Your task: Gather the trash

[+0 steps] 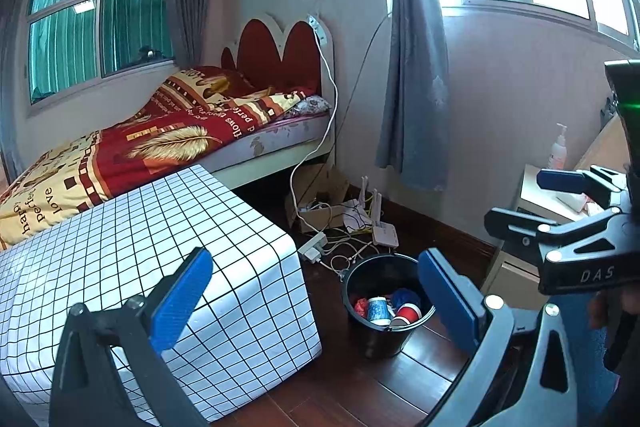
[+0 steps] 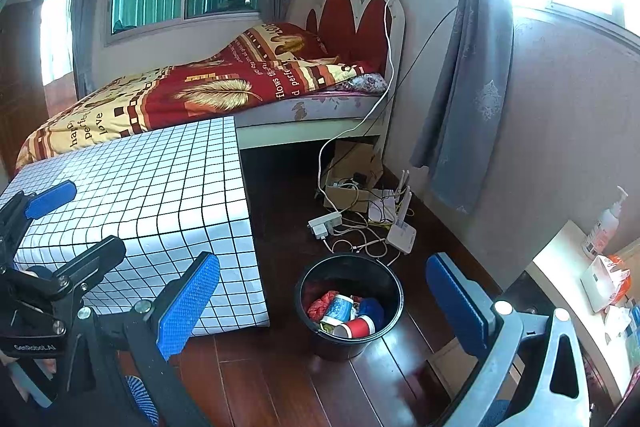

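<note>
A black bucket (image 1: pixel 362 277) stands on the wooden floor right of the table; it also shows in the right wrist view (image 2: pixel 348 267). Inside lie a red paper cup (image 2: pixel 360 326), a blue patterned cup (image 2: pixel 339 308), a red wrapper (image 2: pixel 320 305) and a blue item. My left gripper (image 1: pixel 316 301) is open and empty, held above the floor beside the table. My right gripper (image 2: pixel 324 305) is open and empty, above and in front of the bucket. The right gripper also shows at the right edge of the left wrist view (image 1: pixel 524 201).
A low table with a white grid cloth (image 1: pixel 132 251) stands left of the bucket. Behind it is a bed (image 1: pixel 168 135). A power strip (image 2: pixel 325 222), cables, a router (image 2: pixel 402 233) and a cardboard box (image 2: pixel 352 183) lie by the wall. A side shelf (image 2: pixel 568 267) holds a pump bottle.
</note>
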Demonstrator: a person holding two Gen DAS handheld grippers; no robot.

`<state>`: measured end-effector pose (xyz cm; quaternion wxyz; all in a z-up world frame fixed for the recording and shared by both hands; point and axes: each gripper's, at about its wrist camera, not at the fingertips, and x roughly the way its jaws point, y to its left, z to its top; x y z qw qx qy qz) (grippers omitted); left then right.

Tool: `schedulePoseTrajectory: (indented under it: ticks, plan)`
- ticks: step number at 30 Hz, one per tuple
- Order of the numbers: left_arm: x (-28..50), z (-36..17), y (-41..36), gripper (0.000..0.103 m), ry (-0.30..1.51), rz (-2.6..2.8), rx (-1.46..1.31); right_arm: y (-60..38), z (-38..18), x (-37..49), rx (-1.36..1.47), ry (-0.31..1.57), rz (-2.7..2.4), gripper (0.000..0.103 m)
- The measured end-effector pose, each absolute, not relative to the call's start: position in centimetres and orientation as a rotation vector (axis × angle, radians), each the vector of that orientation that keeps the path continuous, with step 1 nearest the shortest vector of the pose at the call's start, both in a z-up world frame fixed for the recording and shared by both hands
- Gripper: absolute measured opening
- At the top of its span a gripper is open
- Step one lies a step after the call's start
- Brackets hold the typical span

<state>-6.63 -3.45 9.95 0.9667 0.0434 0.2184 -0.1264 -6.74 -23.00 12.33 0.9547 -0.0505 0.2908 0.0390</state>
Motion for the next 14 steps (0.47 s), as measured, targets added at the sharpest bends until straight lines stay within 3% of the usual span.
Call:
schedulePoseTrajectory:
  ticks: [14]
  plan:
    - [-6.56, 9.37, -3.29, 0.103, 0.424, -0.292, 0.085, -23.02, 11.89, -6.65, -0.1, 0.599, 0.078, 0.103]
